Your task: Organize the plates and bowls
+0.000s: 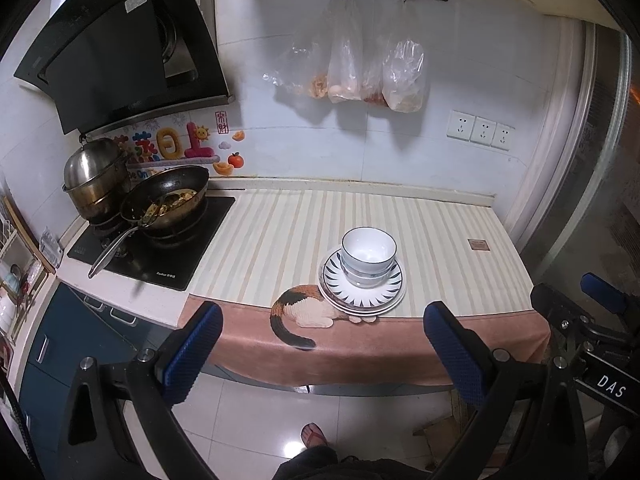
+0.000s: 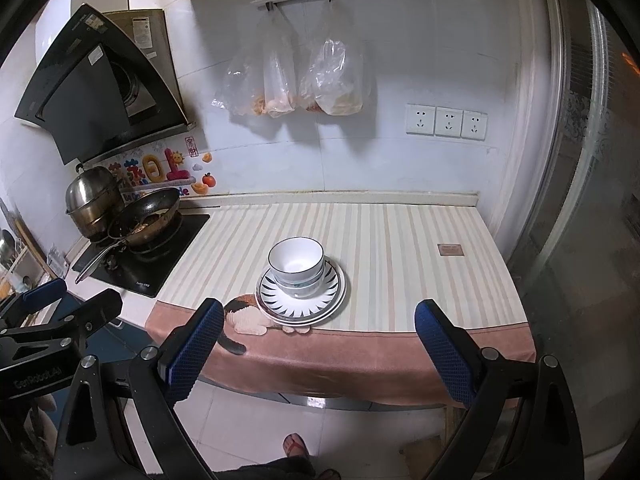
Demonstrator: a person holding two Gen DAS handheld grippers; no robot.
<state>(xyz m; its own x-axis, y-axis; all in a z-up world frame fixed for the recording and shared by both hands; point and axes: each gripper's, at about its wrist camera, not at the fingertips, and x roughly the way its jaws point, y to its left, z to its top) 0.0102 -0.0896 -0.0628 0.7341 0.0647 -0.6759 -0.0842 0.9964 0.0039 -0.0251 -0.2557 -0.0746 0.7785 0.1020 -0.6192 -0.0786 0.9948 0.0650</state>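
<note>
White bowls with dark rims (image 1: 368,256) (image 2: 297,266) sit nested on a stack of plates with a black ray pattern (image 1: 390,294) (image 2: 332,300), near the front edge of the striped counter cloth (image 1: 288,232) (image 2: 400,248). My left gripper (image 1: 322,354) is open, held back from the counter over the floor, nothing between its blue pads. My right gripper (image 2: 318,348) is open too, also in front of the counter edge and empty. The right gripper's body (image 1: 588,320) shows at the right of the left wrist view, and the left gripper's body (image 2: 52,328) at the left of the right wrist view.
A stove (image 1: 152,248) at the left carries a wok with food (image 1: 168,200) and a steel pot (image 1: 96,176), under a range hood (image 1: 120,48). Plastic bags (image 1: 352,72) hang on the wall. Wall sockets (image 2: 446,120) sit at right. A person's sandalled foot (image 1: 314,434) stands on the tiled floor.
</note>
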